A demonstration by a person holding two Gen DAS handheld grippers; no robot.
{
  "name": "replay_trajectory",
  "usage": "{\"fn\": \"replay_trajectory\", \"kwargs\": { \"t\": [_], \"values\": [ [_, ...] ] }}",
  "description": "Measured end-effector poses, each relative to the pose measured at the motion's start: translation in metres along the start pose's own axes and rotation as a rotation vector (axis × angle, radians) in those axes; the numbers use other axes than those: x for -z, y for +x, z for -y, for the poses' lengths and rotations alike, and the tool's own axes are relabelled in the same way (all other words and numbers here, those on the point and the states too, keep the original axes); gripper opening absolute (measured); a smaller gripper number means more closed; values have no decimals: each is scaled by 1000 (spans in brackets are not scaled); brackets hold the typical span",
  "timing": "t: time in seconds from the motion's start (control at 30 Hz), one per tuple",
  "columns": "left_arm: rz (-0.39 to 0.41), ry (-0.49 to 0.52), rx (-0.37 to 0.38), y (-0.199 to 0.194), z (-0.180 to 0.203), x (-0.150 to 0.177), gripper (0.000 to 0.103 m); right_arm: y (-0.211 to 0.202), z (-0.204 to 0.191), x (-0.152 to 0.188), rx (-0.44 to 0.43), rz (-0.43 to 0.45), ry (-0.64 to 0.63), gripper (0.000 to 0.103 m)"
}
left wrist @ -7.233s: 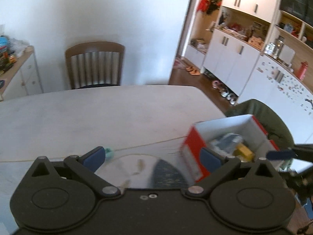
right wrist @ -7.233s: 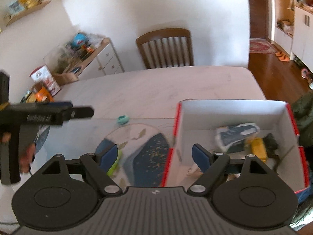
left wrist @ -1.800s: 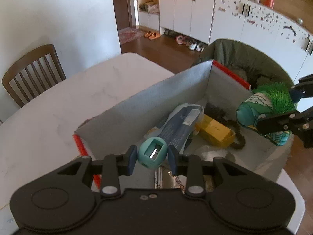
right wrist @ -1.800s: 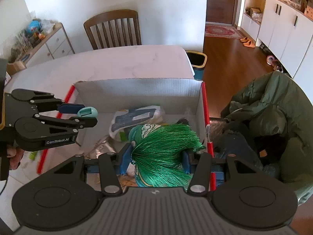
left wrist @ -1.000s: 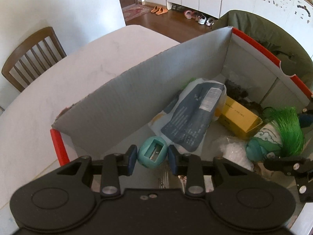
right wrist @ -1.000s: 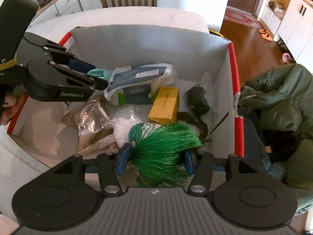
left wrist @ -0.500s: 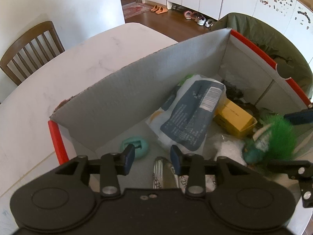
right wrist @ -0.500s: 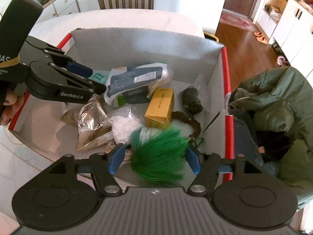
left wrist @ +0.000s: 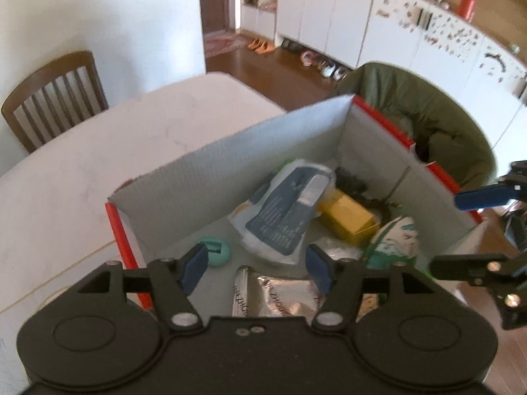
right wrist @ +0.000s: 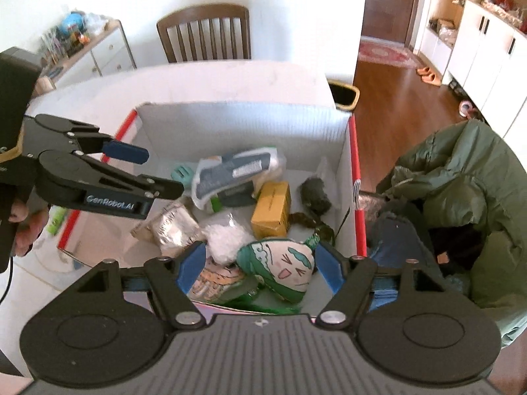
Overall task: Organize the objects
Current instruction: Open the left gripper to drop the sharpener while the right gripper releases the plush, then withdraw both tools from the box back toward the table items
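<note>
Drops done: we opened both claws over the box [right wrist: 342,164]. Left claw [left wrist: 257,268] let the teal sharpener [left wrist: 215,251] fall by the near wall; right claw [right wrist: 258,268] released the green-tasselled toy [right wrist: 283,270] inside. Both empty, free for more off the surface [left wrist: 98,151].

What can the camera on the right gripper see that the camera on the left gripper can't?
Only the right view shows the sideboard with clutter, the bin behind the table, and the hand holding the left gripper. Only the left view shows the red bottle and the shoes by the cupboards. Both show the box, the yellow carton, the teal sharpener, the chair and the green coat.
</note>
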State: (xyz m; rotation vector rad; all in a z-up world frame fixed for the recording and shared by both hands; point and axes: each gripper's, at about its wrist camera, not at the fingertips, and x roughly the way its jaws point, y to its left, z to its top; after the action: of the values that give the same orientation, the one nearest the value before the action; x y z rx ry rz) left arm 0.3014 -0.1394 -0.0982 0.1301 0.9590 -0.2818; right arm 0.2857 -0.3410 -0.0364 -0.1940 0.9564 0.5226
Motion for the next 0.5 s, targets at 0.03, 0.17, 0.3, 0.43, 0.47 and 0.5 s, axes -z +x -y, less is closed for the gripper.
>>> {"fn": "replay_trajectory", "kwargs": {
  "t": [0.03, 0.17, 0.3, 0.43, 0.47, 0.5],
  "values": [
    [15, 4, 5, -7, 0, 1, 67, -3, -2, 0, -1, 9, 3, 73],
    [77, 0, 16, -30, 0, 5, 77, -13, -8, 0, -13, 45, 24, 73],
    [118, -9, 21, -53, -4, 11, 81, -23, -20, -1, -12, 79, 31, 73],
    [146, -2, 20, -71, -8, 20, 84, -35, -35, -1, -22, 115, 30, 73],
    [151, -4, 19, -74, -11, 22, 85, -38, -40, -2, -24, 127, 28, 73],
    [159, -8, 19, -79, -14, 25, 86, -40, -44, -1, -23, 135, 27, 74]
  ]
}}
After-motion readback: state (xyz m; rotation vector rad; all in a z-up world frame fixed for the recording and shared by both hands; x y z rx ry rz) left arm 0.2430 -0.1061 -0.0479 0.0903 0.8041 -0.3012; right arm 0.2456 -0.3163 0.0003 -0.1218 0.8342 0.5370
